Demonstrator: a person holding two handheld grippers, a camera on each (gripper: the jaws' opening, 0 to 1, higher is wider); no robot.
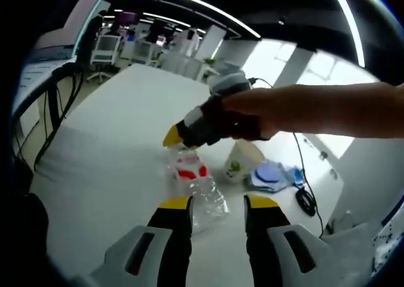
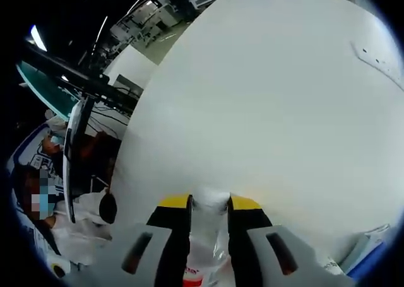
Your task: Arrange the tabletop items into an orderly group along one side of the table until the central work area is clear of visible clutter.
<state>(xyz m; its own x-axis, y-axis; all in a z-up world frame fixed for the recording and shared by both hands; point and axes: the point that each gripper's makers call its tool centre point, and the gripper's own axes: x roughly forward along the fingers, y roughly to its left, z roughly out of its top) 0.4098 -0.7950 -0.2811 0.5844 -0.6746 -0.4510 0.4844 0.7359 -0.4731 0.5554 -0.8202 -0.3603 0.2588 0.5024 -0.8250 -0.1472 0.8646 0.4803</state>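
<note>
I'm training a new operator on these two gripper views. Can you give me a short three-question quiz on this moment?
1. True or false: the right gripper is closed around the top of the clear plastic bottle.
2. Which lies nearest the paper cup? A) blue lid B) office chair C) monitor
3. Fill in: the bottle's label is ____ and white.

Key:
1. True; in the right gripper view the jaws pinch its neck.
2. A, the blue lid.
3. Red.
</note>
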